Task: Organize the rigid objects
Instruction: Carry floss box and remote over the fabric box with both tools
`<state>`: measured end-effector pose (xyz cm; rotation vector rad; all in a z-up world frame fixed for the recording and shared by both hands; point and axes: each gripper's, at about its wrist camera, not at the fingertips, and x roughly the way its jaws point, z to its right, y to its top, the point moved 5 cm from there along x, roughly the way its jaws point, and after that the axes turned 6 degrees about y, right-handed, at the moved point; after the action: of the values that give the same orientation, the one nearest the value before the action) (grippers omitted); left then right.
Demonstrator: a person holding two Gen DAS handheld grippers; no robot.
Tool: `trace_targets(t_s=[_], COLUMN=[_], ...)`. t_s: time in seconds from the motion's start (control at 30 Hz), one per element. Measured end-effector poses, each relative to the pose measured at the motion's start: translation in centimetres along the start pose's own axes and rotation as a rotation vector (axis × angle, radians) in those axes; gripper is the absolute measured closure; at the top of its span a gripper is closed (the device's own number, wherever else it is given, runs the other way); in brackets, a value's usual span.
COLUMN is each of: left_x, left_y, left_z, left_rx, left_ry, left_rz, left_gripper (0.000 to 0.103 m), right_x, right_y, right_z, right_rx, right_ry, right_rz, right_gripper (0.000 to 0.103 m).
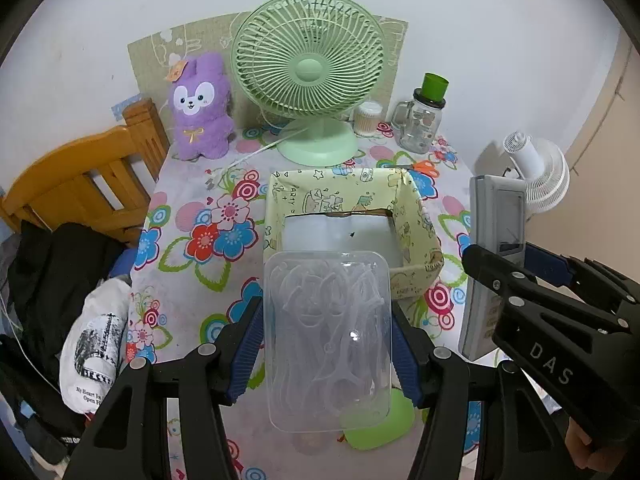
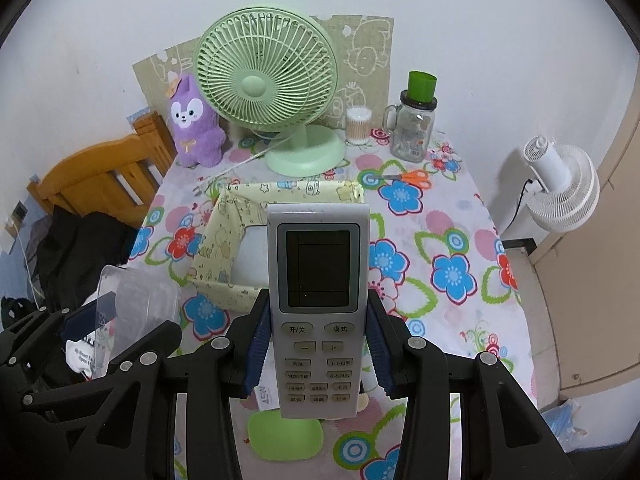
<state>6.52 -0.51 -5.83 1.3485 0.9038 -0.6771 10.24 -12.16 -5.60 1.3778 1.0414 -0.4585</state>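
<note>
My left gripper [image 1: 326,344] is shut on a clear plastic box [image 1: 326,336] of white floss picks, held above the table just in front of the yellow cartoon-print box [image 1: 416,216]. My right gripper [image 2: 318,340] is shut on a grey remote control [image 2: 318,304] with a screen and buttons, held upright over the table. The remote control [image 1: 494,240] and the right gripper [image 1: 516,280] appear at the right of the left wrist view. The left gripper's fingers [image 2: 100,344] and the clear box [image 2: 140,296] show at the lower left of the right wrist view. The yellow box [image 2: 224,248] lies behind the remote.
On the flowered tablecloth [image 1: 192,280] stand a green desk fan [image 1: 310,76], a purple plush toy [image 1: 202,108], a cotton-swab jar [image 1: 368,118], a glass mug with green cap [image 1: 422,120] and orange scissors [image 2: 412,177]. A flat green object [image 2: 284,436] lies near the front. Wooden chair [image 1: 80,184] left, white fan [image 2: 560,188] right.
</note>
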Motion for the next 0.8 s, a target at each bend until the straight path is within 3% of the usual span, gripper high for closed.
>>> trace_targets(t_s=[0.2, 0.8], left_x=[1.1, 5.1], left_y=[1.4, 4.9], left_z=[-0.2, -1.5], left_rx=[-0.046, -0.079], left_ry=[-0.027, 0.017], left_rz=[-0.01, -0.033], left_gripper=[0.042, 0.042], right_x=[1.0, 5.0], right_y=[1.0, 4.9], right_z=[0.4, 1.5], right_rx=[-0.024, -0.023], right_ry=[-0.015, 0.018], right_rz=[-0.027, -0.082], right_gripper=[0.056, 0.056])
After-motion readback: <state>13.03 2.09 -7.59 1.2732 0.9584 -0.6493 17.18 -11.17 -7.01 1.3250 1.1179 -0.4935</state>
